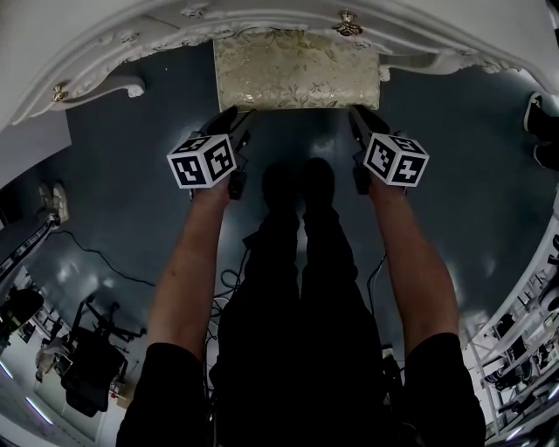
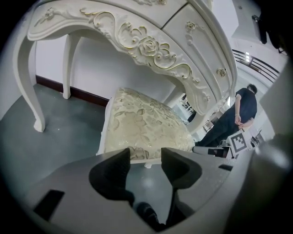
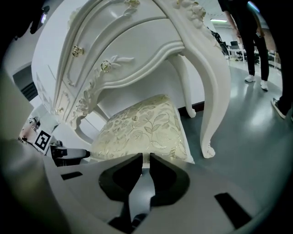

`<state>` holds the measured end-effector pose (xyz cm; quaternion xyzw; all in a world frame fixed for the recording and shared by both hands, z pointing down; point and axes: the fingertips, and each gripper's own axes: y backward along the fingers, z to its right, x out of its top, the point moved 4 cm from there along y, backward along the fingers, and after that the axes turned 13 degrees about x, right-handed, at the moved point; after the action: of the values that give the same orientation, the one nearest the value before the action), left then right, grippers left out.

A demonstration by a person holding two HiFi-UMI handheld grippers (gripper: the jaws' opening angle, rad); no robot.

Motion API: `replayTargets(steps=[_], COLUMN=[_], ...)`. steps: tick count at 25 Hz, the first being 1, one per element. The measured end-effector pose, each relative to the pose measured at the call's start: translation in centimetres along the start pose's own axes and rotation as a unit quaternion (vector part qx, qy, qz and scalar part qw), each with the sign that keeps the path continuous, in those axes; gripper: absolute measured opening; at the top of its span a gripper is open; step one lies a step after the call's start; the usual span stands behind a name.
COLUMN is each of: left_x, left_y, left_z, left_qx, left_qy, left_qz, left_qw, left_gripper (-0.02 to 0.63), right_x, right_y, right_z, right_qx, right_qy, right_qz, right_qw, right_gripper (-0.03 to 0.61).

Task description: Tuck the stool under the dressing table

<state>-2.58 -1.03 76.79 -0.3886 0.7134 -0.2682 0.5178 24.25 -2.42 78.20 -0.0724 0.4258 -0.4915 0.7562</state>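
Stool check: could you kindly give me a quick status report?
Left tool open, right tool shut, both at near edge of stool. Stool partly under dressing table. Nothing visible blocking.

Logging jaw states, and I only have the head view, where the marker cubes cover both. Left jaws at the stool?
Observer: The left gripper jaws stand apart with only floor between them. The near edge of the stool shows just past their tips; contact is unclear.
Operator: Right side?
Observer: The right gripper jaws are nearly together, a thin slit, with nothing gripped that I can see.
Operator: Leg clearance there?
Observer: In the right gripper view the dressing table leg stands right of the stool, with floor showing between them.
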Motion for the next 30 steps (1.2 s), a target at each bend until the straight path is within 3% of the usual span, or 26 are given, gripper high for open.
replayTargets(steps=[3,8,13,21,26,30], left_x=[-0.1,0.3,1.1,7.2,10.2,11.2], left_y=[-0.4,-1.3,-2.3,-4.6,-6.1,-7.1], left_z=[-0.3,-0.3,0.5,-1.2,-1.8,-1.3], left_qx=[0.023,0.067,0.051,0.109,0.102,0.097], left_qy=[-0.003,-0.055,-0.058,-0.036,-0.024,-0.021], left_qz=[-0.005,-0.001,-0.005,0.065,0.089,0.103], left_qw=[0.9997,0.9963,0.9970,0.9913,0.9905,0.9897], left_gripper=[0.184,0.132,0.127,0.127,0.127,0.127], right_x=[0.3,0.9,2.6,5.9,7.5,9.0], right_y=[-0.6,-1.1,-1.5,-4.7,-6.5,-7.2], right_z=[0.1,0.5,1.8,1.1,1.1,2.0], right_qx=[-0.007,-0.022,-0.034,0.012,-0.017,-0.031], right_qy=[0.004,0.021,0.022,0.067,0.135,0.137], right_qz=[-0.014,-0.005,0.024,0.013,0.015,0.037], right_qw=[1.000,1.000,0.999,0.998,0.991,0.989], right_gripper=[0.063,0.061,0.061,0.056,0.052,0.052])
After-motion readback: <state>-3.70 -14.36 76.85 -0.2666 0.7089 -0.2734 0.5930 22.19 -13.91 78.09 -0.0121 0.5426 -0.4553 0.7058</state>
